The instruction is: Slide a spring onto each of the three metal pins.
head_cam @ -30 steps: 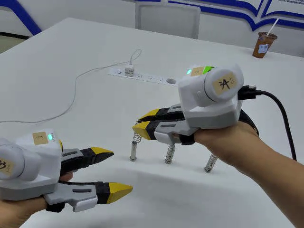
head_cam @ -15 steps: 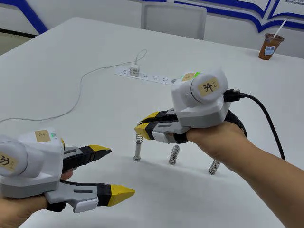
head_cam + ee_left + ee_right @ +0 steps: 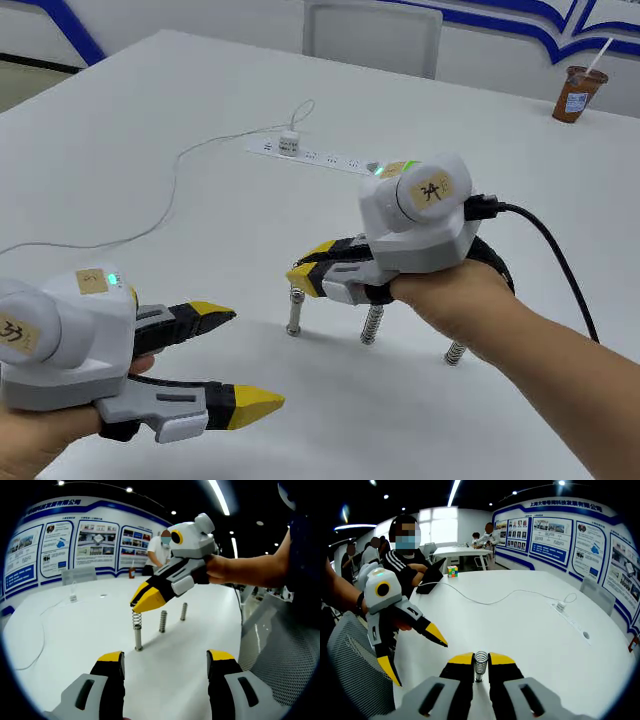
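Right gripper (image 3: 303, 279): jaws pinched on the spring (image 3: 480, 664) at the top of the left pin (image 3: 294, 318).
Left gripper (image 3: 240, 360): jaws wide apart, empty, near left, well apart from the pins.
Spring: around the pin's upper end, bare shaft below.
Other pins: middle pin (image 3: 372, 325) and right pin (image 3: 455, 352) upright on the table (image 3: 150, 150), each wearing a spring.
Far side: power strip (image 3: 320, 158), cup (image 3: 577, 93).

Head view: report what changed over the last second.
Little changed: the right tongs, shut on the spring, seem to have eased slightly lower over the leftmost pin; the picture's shift is mostly the camera. The left tongs stayed open and idle, and the other two pins kept their springs.
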`<action>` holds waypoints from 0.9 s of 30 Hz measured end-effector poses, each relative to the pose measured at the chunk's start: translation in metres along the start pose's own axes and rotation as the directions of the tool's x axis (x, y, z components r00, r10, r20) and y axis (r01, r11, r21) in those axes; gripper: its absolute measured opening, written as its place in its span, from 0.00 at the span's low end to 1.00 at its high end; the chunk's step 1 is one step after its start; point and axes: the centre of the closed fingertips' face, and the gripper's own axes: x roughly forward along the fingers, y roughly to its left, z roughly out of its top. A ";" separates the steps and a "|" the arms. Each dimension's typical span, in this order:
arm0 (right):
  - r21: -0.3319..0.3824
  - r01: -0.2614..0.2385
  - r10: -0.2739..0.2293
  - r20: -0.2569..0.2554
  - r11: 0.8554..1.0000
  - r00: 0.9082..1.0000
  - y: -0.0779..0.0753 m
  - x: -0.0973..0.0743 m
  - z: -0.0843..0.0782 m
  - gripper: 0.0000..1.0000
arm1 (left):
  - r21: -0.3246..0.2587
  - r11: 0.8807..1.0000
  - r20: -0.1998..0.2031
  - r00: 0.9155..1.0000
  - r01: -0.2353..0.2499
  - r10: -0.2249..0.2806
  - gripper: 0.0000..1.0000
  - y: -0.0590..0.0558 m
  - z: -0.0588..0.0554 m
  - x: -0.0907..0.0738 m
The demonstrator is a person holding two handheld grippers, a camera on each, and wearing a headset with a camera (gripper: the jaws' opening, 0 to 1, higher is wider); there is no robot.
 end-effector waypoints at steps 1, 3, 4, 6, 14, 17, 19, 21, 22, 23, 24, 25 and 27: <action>0.002 0.000 0.000 -0.001 1.000 1.000 0.000 0.000 -0.001 0.11 | 0.000 1.000 -0.001 1.000 0.000 0.000 0.68 0.000 0.000 0.000; 0.005 0.000 0.000 -0.003 1.000 1.000 0.000 0.003 -0.004 0.11 | 0.001 1.000 -0.002 1.000 0.002 -0.002 0.68 0.000 0.000 0.000; 0.006 0.000 0.000 -0.007 1.000 1.000 0.000 0.003 -0.006 0.11 | 0.001 1.000 -0.002 1.000 0.002 -0.002 0.68 0.000 0.000 0.000; 0.009 0.001 0.000 -0.011 1.000 1.000 0.001 0.005 -0.009 0.11 | 0.001 1.000 -0.002 1.000 0.001 -0.001 0.68 0.000 0.000 0.000; 0.016 0.004 -0.003 -0.032 1.000 0.999 0.003 0.013 -0.021 0.12 | 0.003 1.000 -0.006 1.000 0.003 -0.003 0.68 -0.001 -0.001 0.001; 0.017 0.005 -0.005 -0.041 1.000 0.999 0.004 0.016 -0.025 0.12 | 0.004 1.000 -0.006 1.000 0.004 -0.004 0.68 -0.001 -0.001 0.001; 0.019 0.007 -0.006 -0.047 1.000 0.999 0.004 0.018 -0.027 0.12 | 0.003 1.000 -0.006 1.000 0.004 -0.004 0.68 -0.001 0.000 0.001; 0.019 0.006 -0.005 -0.056 1.000 0.998 0.004 0.020 -0.030 0.12 | 0.004 1.000 -0.007 1.000 0.003 -0.003 0.68 -0.001 0.000 0.001; 0.018 0.006 -0.005 -0.062 1.000 0.998 0.005 0.021 -0.032 0.12 | 0.003 1.000 -0.008 1.000 0.003 -0.003 0.68 -0.001 -0.001 0.001; 0.018 0.005 -0.004 -0.064 1.000 0.998 0.005 0.022 -0.034 0.12 | 0.003 1.000 -0.008 1.000 0.002 -0.002 0.68 -0.001 -0.001 0.001; 0.019 0.004 -0.003 -0.068 1.000 0.998 0.005 0.023 -0.035 0.12 | 0.004 1.000 -0.009 1.000 0.002 -0.002 0.68 0.000 -0.001 0.001; 0.015 0.003 -0.002 -0.073 1.000 0.997 0.006 0.023 -0.036 0.12 | 0.004 1.000 -0.009 1.000 0.002 -0.002 0.68 0.000 -0.001 0.001; 0.007 0.006 -0.005 -0.083 1.000 0.997 0.006 0.024 -0.040 0.12 | 0.003 1.000 -0.008 1.000 0.001 -0.001 0.68 0.000 -0.001 0.000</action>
